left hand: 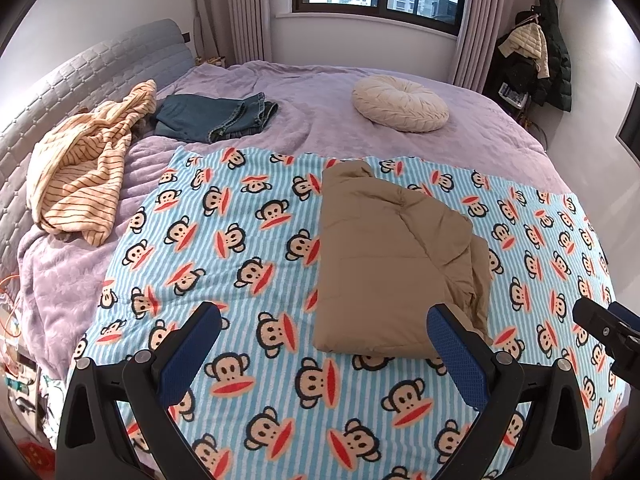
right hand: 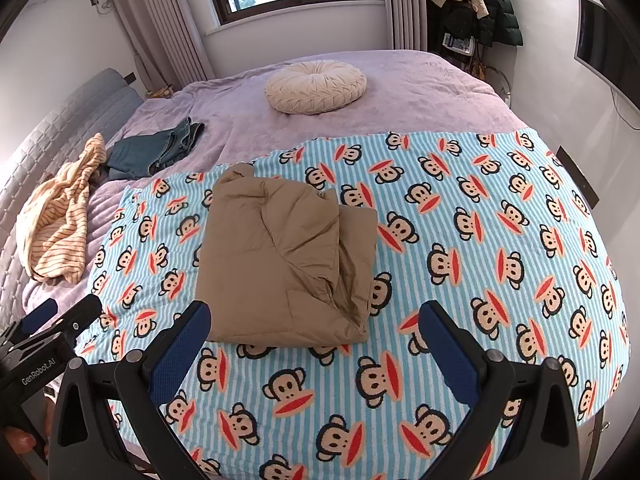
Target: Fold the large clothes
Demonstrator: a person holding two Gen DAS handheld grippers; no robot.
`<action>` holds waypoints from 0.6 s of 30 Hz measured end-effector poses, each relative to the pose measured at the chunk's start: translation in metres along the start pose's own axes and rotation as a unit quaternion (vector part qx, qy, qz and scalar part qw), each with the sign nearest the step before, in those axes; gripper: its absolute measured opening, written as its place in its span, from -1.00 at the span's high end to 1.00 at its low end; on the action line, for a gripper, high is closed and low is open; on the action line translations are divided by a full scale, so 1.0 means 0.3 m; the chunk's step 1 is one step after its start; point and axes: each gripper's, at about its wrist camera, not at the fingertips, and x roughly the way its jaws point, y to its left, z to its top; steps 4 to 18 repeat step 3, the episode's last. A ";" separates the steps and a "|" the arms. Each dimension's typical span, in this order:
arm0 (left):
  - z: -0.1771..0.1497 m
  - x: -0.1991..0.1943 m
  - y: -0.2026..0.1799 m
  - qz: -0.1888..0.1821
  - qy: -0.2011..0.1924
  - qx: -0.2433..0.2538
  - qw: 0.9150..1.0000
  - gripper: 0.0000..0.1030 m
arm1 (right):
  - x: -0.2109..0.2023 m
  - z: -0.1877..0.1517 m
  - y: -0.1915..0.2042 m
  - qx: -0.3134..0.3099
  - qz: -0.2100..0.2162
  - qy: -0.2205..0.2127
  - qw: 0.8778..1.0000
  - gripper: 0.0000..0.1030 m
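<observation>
A tan padded garment (left hand: 396, 256) (right hand: 284, 260) lies folded into a thick rectangle on a blue striped monkey-print blanket (left hand: 248, 248) (right hand: 480, 248) that covers the near part of the bed. My left gripper (left hand: 324, 320) hovers open just short of the garment's near edge, nothing between its blue pads. Over the blanket at the garment's near right corner, my right gripper (right hand: 316, 320) is also open and holds nothing. Each gripper shows at the edge of the other's view.
On the purple bedspread (left hand: 312, 96) beyond the blanket lie a crumpled yellow striped garment (left hand: 84, 164), folded dark jeans (left hand: 212, 116) and a round cream cushion (left hand: 400, 104). A padded headboard (left hand: 60, 80) runs along the left. Coats hang at the far right corner (left hand: 536, 48).
</observation>
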 end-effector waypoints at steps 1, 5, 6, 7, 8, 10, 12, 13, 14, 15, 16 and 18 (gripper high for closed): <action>-0.004 -0.001 -0.006 -0.002 0.001 0.001 1.000 -1.00 | 0.000 -0.001 0.000 0.000 0.000 0.000 1.000 -1.00; 0.001 0.002 -0.006 -0.004 0.003 0.004 1.000 -1.00 | 0.000 -0.001 0.002 0.000 0.000 0.000 1.000 -1.00; 0.001 0.002 -0.006 -0.004 0.003 0.004 1.000 -1.00 | 0.000 -0.001 0.002 0.000 0.000 0.000 1.000 -1.00; 0.001 0.002 -0.006 -0.004 0.003 0.004 1.000 -1.00 | 0.000 -0.001 0.002 0.000 0.000 0.000 1.000 -1.00; 0.001 0.002 -0.006 -0.004 0.003 0.004 1.000 -1.00 | 0.000 -0.001 0.002 0.000 0.000 0.000 1.000 -1.00; 0.001 0.002 -0.006 -0.004 0.003 0.004 1.000 -1.00 | 0.000 -0.001 0.002 0.000 0.000 0.000 1.000 -1.00; 0.001 0.002 -0.006 -0.004 0.003 0.004 1.000 -1.00 | 0.000 -0.001 0.002 0.000 0.000 0.000 1.000 -1.00; 0.001 0.002 -0.006 -0.004 0.003 0.004 1.000 -1.00 | 0.000 -0.001 0.002 0.000 0.000 0.000 1.000 -1.00; 0.001 0.002 -0.006 -0.004 0.003 0.004 1.000 -1.00 | 0.000 -0.001 0.002 0.000 0.000 0.000 1.000 -1.00; 0.001 0.002 -0.006 -0.004 0.003 0.004 1.000 -1.00 | 0.000 -0.001 0.002 0.000 0.000 0.000 1.000 -1.00; 0.001 0.002 -0.006 -0.004 0.003 0.004 1.000 -1.00 | 0.000 -0.001 0.002 0.000 0.000 0.000 1.000 -1.00; 0.001 0.002 -0.006 -0.004 0.003 0.004 1.000 -1.00 | 0.000 -0.001 0.002 0.000 0.000 0.000 1.000 -1.00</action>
